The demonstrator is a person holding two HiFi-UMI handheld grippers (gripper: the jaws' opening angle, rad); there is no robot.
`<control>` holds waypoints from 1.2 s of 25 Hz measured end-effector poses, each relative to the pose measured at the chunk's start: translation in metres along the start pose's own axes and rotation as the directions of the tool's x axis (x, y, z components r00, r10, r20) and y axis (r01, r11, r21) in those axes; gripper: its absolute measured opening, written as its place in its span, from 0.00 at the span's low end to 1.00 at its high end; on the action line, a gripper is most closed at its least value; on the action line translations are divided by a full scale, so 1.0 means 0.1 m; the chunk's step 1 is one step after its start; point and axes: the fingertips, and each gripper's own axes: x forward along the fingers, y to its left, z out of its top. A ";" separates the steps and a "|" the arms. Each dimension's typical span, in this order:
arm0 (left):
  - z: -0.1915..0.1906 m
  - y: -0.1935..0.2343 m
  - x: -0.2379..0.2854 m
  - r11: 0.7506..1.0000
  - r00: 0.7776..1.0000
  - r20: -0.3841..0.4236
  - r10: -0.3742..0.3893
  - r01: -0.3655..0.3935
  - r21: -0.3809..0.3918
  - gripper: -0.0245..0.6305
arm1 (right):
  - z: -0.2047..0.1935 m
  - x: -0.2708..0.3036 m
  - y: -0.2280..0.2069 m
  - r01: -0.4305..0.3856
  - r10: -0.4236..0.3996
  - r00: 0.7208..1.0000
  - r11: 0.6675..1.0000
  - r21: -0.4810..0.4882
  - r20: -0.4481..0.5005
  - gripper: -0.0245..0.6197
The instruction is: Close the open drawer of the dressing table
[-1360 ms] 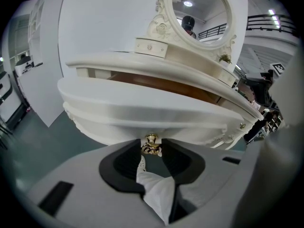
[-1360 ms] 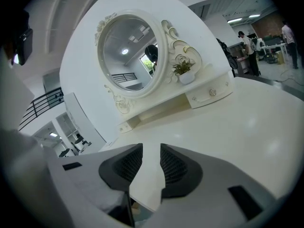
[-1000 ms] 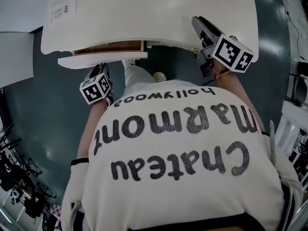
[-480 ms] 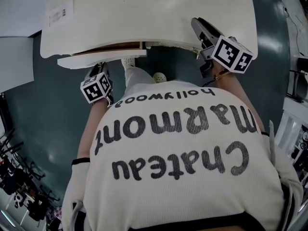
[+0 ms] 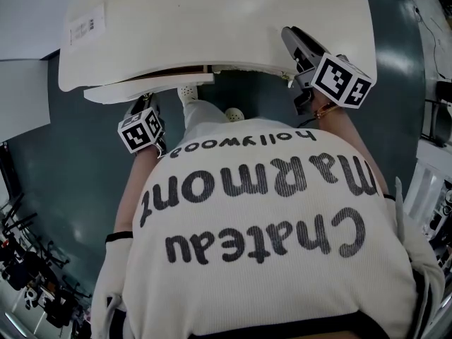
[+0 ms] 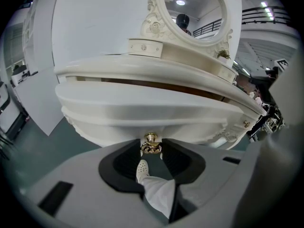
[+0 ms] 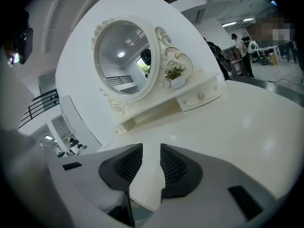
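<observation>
Here's the white dressing table (image 5: 212, 27), filling the top of the head view, with the person's shirt (image 5: 268, 210) below it reading "Chateau Marmont hollywood". The drawer (image 5: 141, 90) on the left pokes out just past the tabletop edge. Only a brown sliver of its inside shows, so I can't tell what's in it. The oval mirror (image 7: 124, 61) stands at the back. The left gripper (image 6: 151, 145) is up at the drawer front, jaws apart around the gold knob (image 6: 151, 138). The right gripper (image 7: 151, 145) sits over the tabletop edge, jaws slightly apart and empty. There's a paper label (image 5: 88, 23) with print too small to read, a white shoe (image 6: 141, 170) under the drawer, and a tiny potted plant (image 7: 175, 75).
</observation>
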 end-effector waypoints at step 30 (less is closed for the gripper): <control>0.22 0.01 0.18 0.999 0.999 0.017 -0.031 0.031 -0.021 0.26 | 0.01 -0.03 -0.08 0.033 -0.034 0.999 0.999 0.011 0.006 0.25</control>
